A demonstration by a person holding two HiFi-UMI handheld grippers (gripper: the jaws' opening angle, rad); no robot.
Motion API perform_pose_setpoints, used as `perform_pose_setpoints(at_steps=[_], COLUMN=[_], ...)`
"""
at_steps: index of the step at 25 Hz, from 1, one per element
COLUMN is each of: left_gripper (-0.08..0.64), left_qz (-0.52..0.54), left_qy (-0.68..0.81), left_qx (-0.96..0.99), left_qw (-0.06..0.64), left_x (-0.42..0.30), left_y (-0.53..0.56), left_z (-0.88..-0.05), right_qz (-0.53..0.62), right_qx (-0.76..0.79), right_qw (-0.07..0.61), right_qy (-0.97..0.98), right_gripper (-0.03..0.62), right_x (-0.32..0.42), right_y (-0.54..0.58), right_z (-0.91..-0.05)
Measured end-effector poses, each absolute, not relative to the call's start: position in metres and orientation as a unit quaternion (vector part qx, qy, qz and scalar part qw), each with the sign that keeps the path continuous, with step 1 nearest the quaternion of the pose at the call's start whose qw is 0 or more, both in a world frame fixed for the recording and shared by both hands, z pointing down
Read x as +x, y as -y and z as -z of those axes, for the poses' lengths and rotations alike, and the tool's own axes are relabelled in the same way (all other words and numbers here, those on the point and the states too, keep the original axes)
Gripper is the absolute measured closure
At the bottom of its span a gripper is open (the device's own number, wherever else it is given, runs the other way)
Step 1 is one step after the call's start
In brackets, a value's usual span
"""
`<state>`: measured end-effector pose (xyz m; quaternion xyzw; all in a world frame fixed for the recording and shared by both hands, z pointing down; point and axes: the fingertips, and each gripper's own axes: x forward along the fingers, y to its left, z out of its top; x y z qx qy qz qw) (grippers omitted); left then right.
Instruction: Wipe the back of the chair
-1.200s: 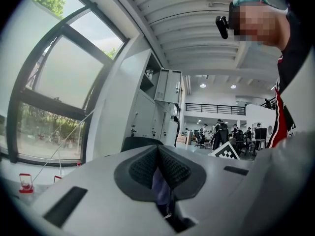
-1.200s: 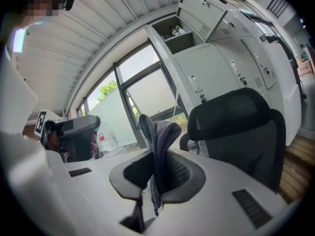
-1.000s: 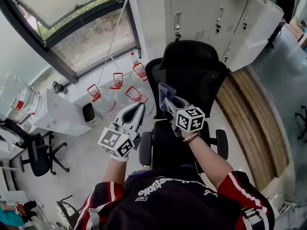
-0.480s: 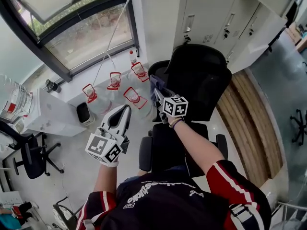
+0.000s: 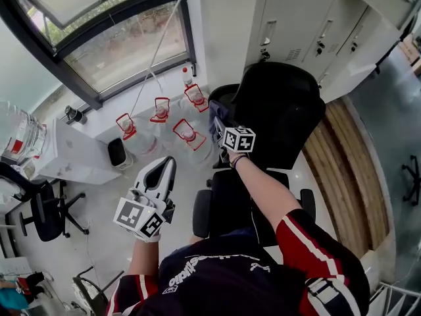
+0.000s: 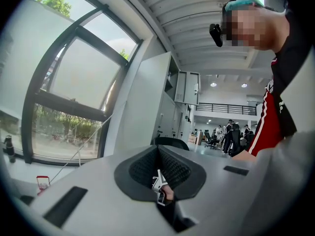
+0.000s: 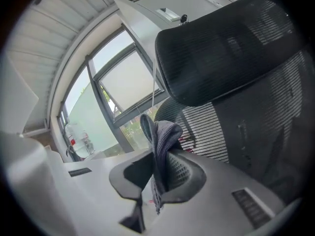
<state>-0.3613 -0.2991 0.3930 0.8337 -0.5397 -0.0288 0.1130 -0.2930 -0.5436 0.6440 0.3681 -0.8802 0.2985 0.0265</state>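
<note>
Head view showed the right arm stretched forward, the right claw (image 5: 219, 125) clamped on a grey-blue cloth (image 5: 215, 112) at the left edge of the black chair back (image 5: 283, 110). Right gripper view showed the cloth's soft knit folds bunched between the jaws, with ribbed mesh just beyond; whether they touched was unclear. Bent-armed, the left claw (image 5: 166, 165) hung beside the chair, jaws together, empty.
</note>
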Motion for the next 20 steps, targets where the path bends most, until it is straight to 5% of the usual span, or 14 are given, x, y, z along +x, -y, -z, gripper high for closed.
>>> perform_pose_setpoints(at_steps=[20], left_gripper=[0.536], left_qz=[0.023], left_qy=[0.549], left_qx=[0.83], left_qw=[0.099], left_x=[-0.276], left_y=[0.282], left_z=[-0.385], right_qz=[-0.267], right_qx=[0.387], right_qw=[0.042], right_qy=[0.882], right_gripper=[0.534], right_x=[-0.189], right_y=[0.564], right_z=[-0.653])
